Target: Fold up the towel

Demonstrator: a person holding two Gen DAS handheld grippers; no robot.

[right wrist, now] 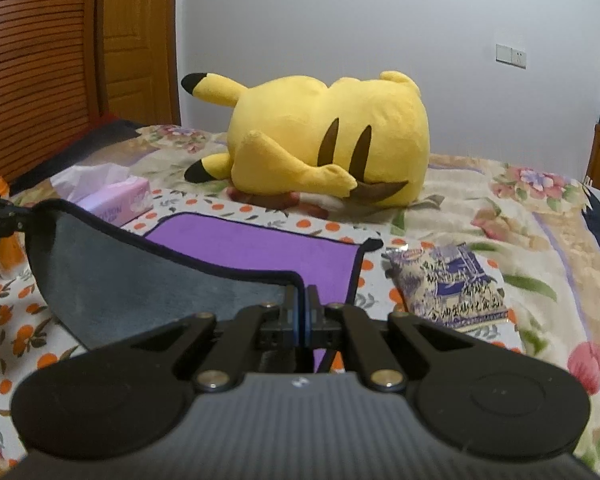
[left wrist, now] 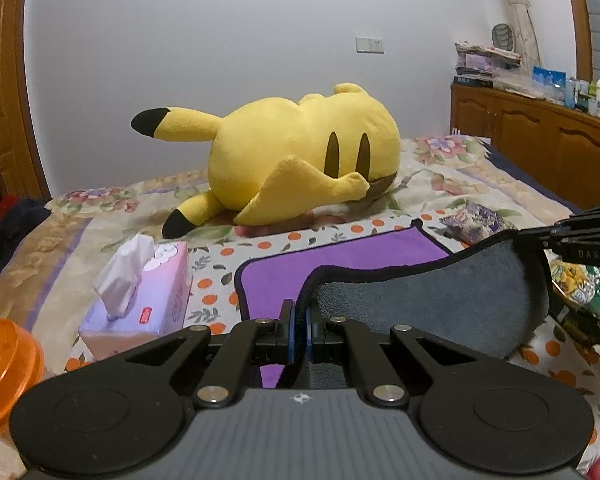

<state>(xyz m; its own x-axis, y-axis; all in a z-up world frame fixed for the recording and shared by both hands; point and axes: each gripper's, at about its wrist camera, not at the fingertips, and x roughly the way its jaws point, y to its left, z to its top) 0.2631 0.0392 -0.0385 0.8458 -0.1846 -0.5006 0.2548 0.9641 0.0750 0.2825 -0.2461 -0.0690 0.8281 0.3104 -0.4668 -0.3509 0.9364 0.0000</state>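
Your left gripper (left wrist: 300,316) and right gripper (right wrist: 303,304) each pinch a near corner of the purple-and-gray towel (left wrist: 428,292). Its near edge hangs lifted between them. The far part lies flat on the bed (right wrist: 480,184), with the Pikachu plush (left wrist: 300,152) at 12 o'clock.

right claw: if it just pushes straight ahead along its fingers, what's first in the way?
The right claw, shut on the towel corner, points over the flat purple part of the towel toward the yellow plush. Probably it clears the towel and meets the plush first; depth is unclear.
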